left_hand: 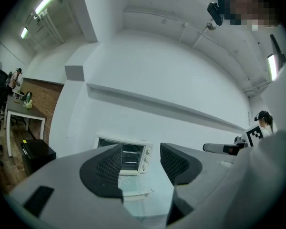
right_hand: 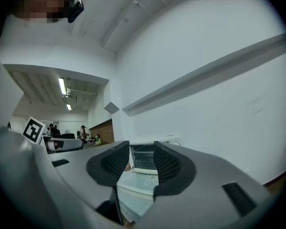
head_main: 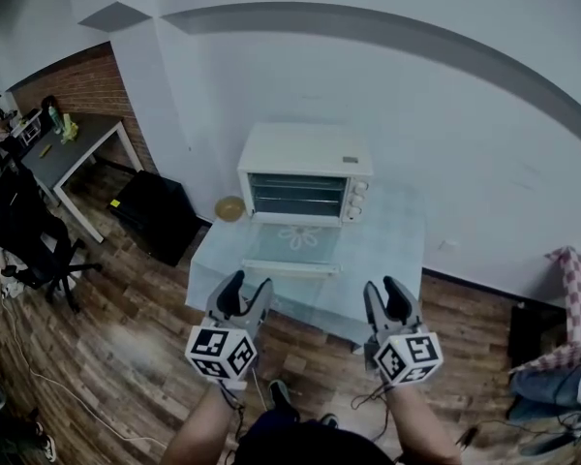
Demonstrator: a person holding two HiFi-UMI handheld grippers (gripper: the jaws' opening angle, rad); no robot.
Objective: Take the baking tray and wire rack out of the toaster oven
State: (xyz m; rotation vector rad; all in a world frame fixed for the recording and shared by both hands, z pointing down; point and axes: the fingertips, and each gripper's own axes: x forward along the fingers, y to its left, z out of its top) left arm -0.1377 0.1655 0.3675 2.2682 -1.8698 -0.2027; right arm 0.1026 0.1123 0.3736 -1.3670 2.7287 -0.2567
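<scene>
The left gripper (head_main: 247, 287) hangs short of the table (head_main: 392, 250), jaws apart and empty. Ahead, the toaster oven (head_main: 305, 172) stands with its door (head_main: 290, 245) down, the wire rack (head_main: 295, 194) inside. The right gripper (head_main: 382, 289) is partly open, holding nothing

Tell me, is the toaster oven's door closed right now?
No, the toaster oven has its glass door folded down flat in front, leaving the inside open to view.

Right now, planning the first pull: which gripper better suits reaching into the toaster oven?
Right, slightly: the white toaster oven sits centred between the fingers of the right gripper, off-centre for the left gripper. Both empty.
</scene>
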